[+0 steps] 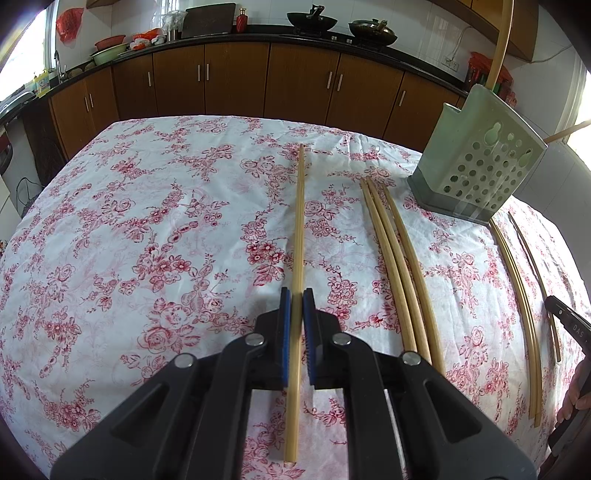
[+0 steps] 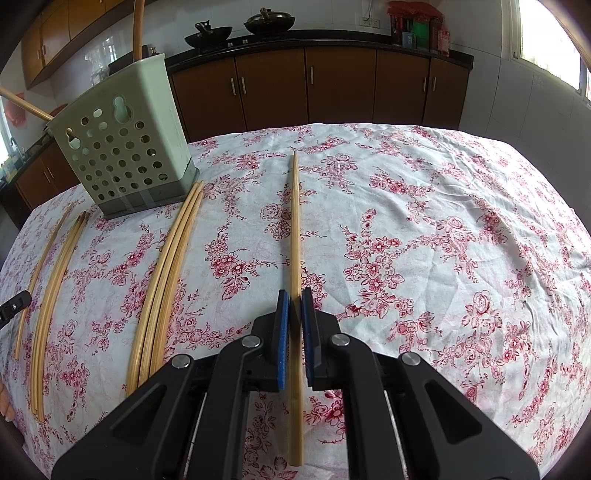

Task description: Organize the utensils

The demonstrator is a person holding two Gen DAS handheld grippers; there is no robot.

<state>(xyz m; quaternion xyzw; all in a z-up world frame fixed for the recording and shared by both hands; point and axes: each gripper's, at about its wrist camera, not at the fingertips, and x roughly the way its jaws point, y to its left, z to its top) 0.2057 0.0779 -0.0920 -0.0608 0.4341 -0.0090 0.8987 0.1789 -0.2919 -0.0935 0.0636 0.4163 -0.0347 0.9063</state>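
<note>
Each tool, left (image 1: 296, 295) and right (image 2: 294, 295), clamps its own chopstick (image 1: 298, 221) lengthwise.

it was a home kitchen: brown cabinets (image 1: 236, 79) under a dark counter (image 2: 317, 38), woks (image 1: 312, 20) on the stove, floral-clothed table (image 2: 443, 221)

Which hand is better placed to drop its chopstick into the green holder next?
Right, marginally. Left gripper and right gripper each clamp a chopstick, but the holder looks larger and nearer centre in the right wrist view than in the left.
</note>
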